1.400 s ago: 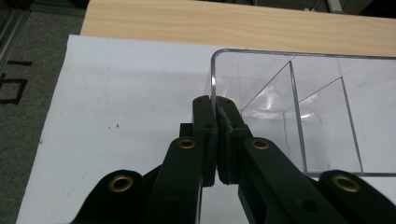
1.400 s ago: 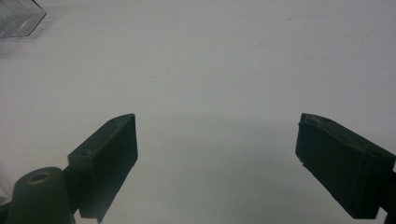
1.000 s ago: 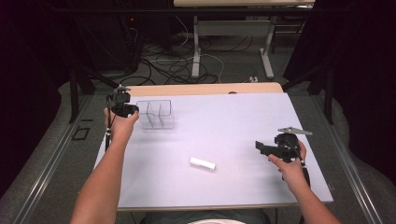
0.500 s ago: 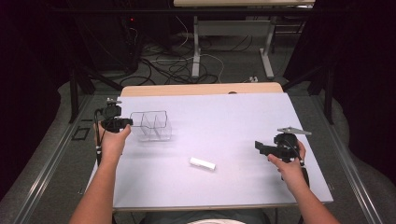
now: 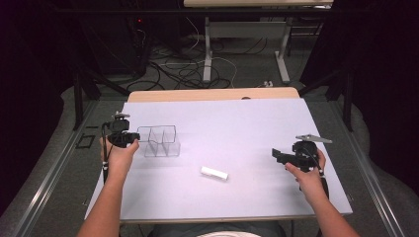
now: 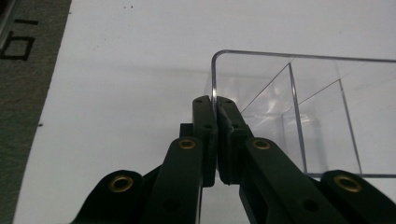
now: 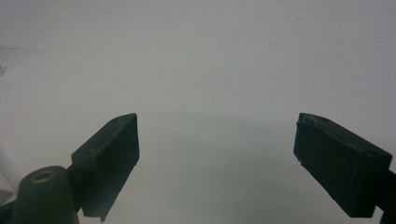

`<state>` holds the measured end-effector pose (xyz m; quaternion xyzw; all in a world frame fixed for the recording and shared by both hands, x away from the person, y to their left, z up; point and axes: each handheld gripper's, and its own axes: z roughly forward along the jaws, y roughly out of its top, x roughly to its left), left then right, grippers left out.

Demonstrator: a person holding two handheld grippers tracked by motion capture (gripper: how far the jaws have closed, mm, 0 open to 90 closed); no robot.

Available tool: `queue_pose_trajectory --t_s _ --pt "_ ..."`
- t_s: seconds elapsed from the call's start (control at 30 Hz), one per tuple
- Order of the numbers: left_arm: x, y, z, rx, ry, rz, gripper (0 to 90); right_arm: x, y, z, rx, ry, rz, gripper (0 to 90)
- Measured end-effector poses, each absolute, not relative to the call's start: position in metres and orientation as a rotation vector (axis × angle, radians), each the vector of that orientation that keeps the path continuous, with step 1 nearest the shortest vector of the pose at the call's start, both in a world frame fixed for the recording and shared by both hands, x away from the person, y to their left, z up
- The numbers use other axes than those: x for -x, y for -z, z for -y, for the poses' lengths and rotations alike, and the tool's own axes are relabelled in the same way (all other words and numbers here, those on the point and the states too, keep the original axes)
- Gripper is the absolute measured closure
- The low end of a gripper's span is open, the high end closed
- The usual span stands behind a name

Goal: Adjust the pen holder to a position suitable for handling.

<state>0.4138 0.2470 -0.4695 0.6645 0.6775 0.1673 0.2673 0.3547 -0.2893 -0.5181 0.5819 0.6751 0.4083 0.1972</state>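
A clear plastic organiser box with several compartments stands on the white table at the left. My left gripper is shut on the box's left end wall; in the left gripper view the jaws pinch that thin clear wall at the gripper's tip. A small white cylinder lies on the table in front of the box. My right gripper hovers at the table's right side, open, with nothing between its pads in the right gripper view.
The table's left edge runs close beside my left hand. Beyond the far edge are cables on the floor and the legs of another table.
My left gripper has drawn the clear box leftward and nearer to me, about a box length. The right gripper and the white cylinder have stayed put.
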Motion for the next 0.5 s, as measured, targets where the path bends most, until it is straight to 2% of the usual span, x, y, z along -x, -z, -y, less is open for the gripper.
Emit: queue_pose_trajectory --t_s 0.2,0.23,0.33,0.4,0.5 --pt "-0.412 0.471 -0.249 -1.760 -0.437 -1.785 86.4 -0.355 0.518 0.289 -1.625 -1.143 -1.892 13.9" --pt "-0.411 0.471 -0.250 -1.755 -0.427 -1.768 81.3 -0.355 0.518 0.290 -1.628 -1.140 -1.895 13.8" --pt "-0.409 0.466 -0.255 -1.728 -0.407 -1.713 77.7 -0.355 0.518 0.290 -1.628 -1.142 -1.887 13.8" --pt "-0.406 0.461 -0.258 -1.710 -0.455 -1.668 74.5 -0.354 0.518 0.291 -1.621 -1.143 -1.887 13.9" --pt "-0.404 0.456 -0.260 -1.685 -0.489 -1.626 75.3 -0.354 0.517 0.292 -1.625 -1.148 -1.879 13.9"
